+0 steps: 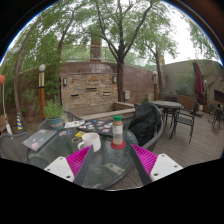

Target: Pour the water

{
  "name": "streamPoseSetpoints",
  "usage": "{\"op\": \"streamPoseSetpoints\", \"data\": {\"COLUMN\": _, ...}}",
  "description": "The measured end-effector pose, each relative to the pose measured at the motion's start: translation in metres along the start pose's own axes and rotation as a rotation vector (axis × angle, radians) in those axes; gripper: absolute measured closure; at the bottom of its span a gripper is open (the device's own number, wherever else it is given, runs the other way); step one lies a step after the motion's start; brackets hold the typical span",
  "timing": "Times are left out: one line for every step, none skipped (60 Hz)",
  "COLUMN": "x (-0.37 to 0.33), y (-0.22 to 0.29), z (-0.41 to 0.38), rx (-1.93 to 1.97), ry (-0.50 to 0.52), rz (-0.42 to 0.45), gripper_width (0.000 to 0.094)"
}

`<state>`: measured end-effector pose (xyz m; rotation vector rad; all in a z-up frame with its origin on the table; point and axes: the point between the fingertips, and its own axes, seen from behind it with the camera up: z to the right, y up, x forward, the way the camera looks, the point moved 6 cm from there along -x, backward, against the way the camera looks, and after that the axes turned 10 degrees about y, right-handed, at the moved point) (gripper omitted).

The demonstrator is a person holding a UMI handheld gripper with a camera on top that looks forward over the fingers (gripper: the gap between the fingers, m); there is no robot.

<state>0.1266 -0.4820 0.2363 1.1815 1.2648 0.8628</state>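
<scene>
While your tongs (111,160) hang released and empty, the bottle (117,133) stands just ahead on the glass table (100,172) beside the cup (90,142), so an off-centre grab could tip it.

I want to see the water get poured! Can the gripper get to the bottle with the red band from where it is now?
Probably yes. The gripper is open, and the bottle stands upright on the glass table just ahead of its fingers, roughly centred between them. Nothing seems to block it; the white cup sits off to one side.
</scene>
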Motion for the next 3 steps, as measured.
{"op": "streamPoseSetpoints", "data": {"x": -0.008, "y": 0.000, "z": -0.004, "rx": 0.002, "ry": 0.008, "rz": 0.006, "gripper_width": 0.0114}}
{"op": "streamPoseSetpoints", "data": {"x": -0.016, "y": 0.000, "z": -0.007, "rx": 0.005, "ry": 0.015, "rz": 0.012, "gripper_width": 0.0115}}
{"op": "streamPoseSetpoints", "data": {"x": -0.024, "y": -0.001, "z": -0.010, "rx": 0.009, "ry": 0.022, "rz": 0.017, "gripper_width": 0.0116}}
